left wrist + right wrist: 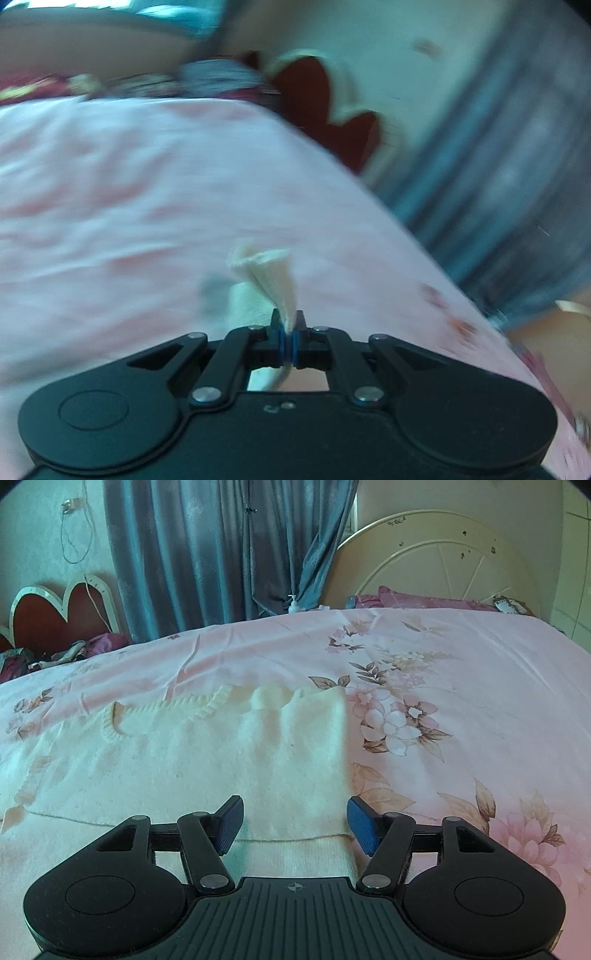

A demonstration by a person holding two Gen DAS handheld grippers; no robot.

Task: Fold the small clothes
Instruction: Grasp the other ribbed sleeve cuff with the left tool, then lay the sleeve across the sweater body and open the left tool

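A cream knitted sweater [221, 753] lies flat on the pink floral bedsheet [461, 686], its ribbed neckline toward the far left and its right side folded in to a straight edge. My right gripper [294, 821] is open and empty, just above the sweater's near folded edge. My left gripper [287, 334] is shut on a pinched fold of the cream sweater [271, 273], which stands up from between the blue pads. The left wrist view is blurred by motion.
A heart-shaped red headboard [55, 616] and blue curtains [229, 546] stand behind the bed. A cream round metal frame [436, 554], purple pillows [424, 600] and a small pump bottle [293, 603] are at the far edge. Crumpled clothes [74, 648] lie far left.
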